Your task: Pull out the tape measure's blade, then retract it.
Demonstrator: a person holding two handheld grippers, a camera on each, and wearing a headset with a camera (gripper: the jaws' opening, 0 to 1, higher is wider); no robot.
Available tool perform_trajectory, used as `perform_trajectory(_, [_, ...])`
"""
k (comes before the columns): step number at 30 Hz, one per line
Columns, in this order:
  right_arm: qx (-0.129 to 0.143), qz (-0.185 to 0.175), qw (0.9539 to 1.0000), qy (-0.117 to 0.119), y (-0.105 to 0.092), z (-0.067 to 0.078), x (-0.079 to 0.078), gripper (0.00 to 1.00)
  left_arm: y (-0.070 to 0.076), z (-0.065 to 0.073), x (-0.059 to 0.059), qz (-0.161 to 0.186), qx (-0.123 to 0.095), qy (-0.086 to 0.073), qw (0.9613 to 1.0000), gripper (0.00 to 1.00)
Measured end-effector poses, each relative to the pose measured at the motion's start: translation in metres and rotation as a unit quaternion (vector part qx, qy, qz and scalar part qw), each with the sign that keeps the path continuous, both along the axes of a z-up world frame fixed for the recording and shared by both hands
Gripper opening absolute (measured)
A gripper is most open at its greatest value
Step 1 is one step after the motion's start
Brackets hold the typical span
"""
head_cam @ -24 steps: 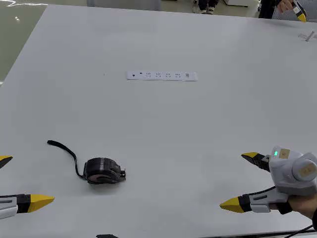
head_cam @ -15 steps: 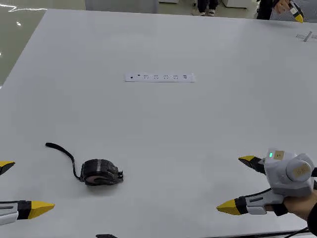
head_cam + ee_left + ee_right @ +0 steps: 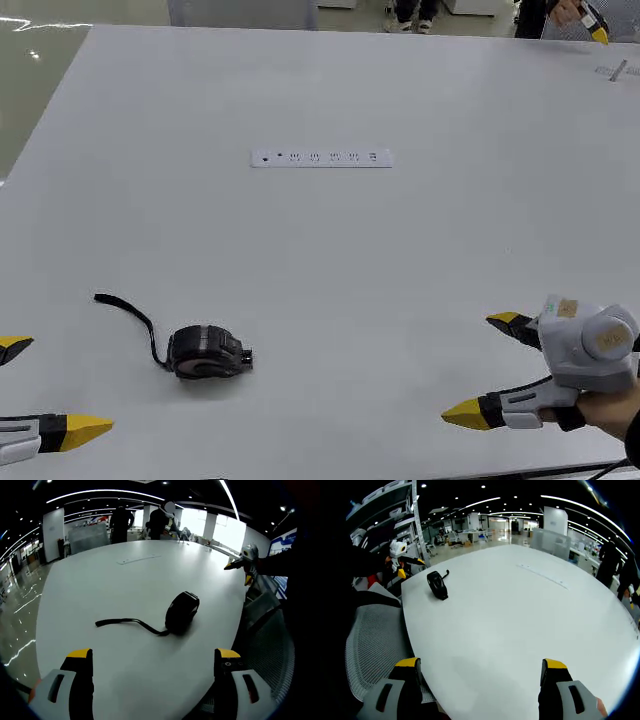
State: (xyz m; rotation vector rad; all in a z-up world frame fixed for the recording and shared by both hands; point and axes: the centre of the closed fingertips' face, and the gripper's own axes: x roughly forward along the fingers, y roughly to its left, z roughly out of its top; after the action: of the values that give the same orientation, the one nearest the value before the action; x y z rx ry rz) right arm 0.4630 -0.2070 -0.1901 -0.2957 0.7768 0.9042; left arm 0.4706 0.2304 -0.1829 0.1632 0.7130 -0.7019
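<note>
Left gripper (image 3: 70, 384) is held released, jaws spread wide, nothing between them. The tape measure (image 3: 208, 352) is found just ahead of it on the table (image 3: 330, 250), blade fully wound in, strap (image 3: 128, 313) trailed off to the side. The case's blade mouth appears turned toward the right gripper (image 3: 468, 366), also released and empty, well apart. The left is judged nearer for holding the case.
</note>
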Motion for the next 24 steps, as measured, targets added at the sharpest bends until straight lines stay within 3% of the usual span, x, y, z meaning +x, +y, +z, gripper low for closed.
perform_trajectory(8, [0.001,0.001,1.0000,-0.001,0.000,0.003,-0.002,0.99,-0.002,0.003,0.001,-0.002,-0.001,-0.005,1.0000,0.99])
perform_trajectory(12, [0.000,0.002,0.9999,-0.013,0.000,0.005,-0.001,0.99,-0.005,0.005,0.001,-0.008,0.000,-0.011,0.9999,0.99])
perform_trajectory(13, [-0.002,0.002,0.9998,-0.018,-0.001,0.006,0.000,0.99,-0.008,0.009,0.004,-0.021,-0.001,-0.032,0.9993,0.99])
perform_trajectory(14, [-0.005,0.005,0.9997,-0.023,-0.001,0.007,0.001,0.99,-0.009,0.010,0.004,-0.021,-0.002,-0.034,0.9992,0.99])
perform_trajectory(16, [-0.001,0.006,0.9997,-0.025,0.000,0.008,0.002,0.99,-0.009,0.008,0.006,-0.023,0.002,-0.026,0.9994,0.99])
perform_trajectory(18, [0.002,0.011,0.9995,-0.030,0.003,0.010,0.004,0.99,-0.013,0.009,0.008,-0.038,0.005,-0.034,0.9987,0.99])
perform_trajectory(21, [0.002,0.017,0.9995,-0.027,0.010,0.010,0.008,0.99,-0.021,0.011,0.012,-0.053,0.005,-0.027,0.9982,0.99])
perform_trajectory(24, [-0.002,0.032,0.9990,-0.032,0.020,0.012,0.012,0.99,-0.032,0.015,0.018,-0.083,0.014,-0.033,0.9960,0.99])
